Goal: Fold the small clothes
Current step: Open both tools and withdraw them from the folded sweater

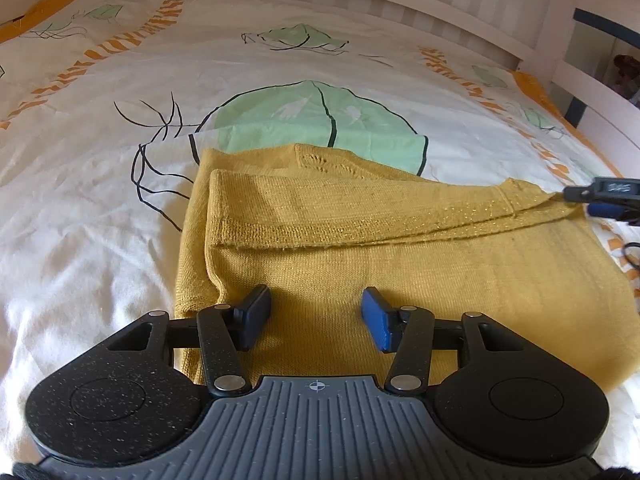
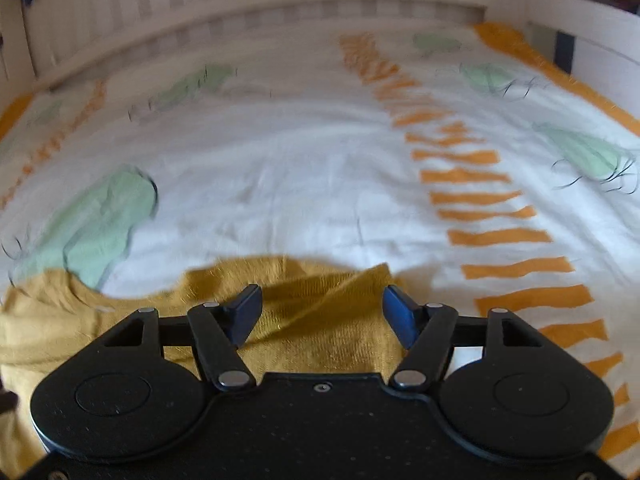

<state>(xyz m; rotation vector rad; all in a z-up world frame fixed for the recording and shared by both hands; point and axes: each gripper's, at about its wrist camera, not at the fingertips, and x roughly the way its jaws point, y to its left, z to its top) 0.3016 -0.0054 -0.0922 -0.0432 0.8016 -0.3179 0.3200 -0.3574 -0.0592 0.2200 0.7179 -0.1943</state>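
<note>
- White slatted bed rails (image 1: 420, 12) close off the far side of the bed, and a leaf-printed bedsheet (image 1: 100, 184) with orange stripes covers it.
- From the left wrist I see the mustard sweater (image 1: 360, 248) folded over on itself, with a ribbed hem crossing it; my left claw (image 1: 316, 318) hovers wide apart over its near edge, gripping nothing.
- Only that view shows the right claw (image 1: 600, 196) from outside, at the sweater's far right corner; whether it pinches the fabric I cannot tell there.
- The right wrist view is blurred: the right claw (image 2: 322, 314) stands wide, with rumpled sweater (image 2: 300, 320) beneath and between the fingers.
- The sweater's near edge is hidden under both claw bodies.
- Bare sheet stretches beyond the sweater toward the rails.
</note>
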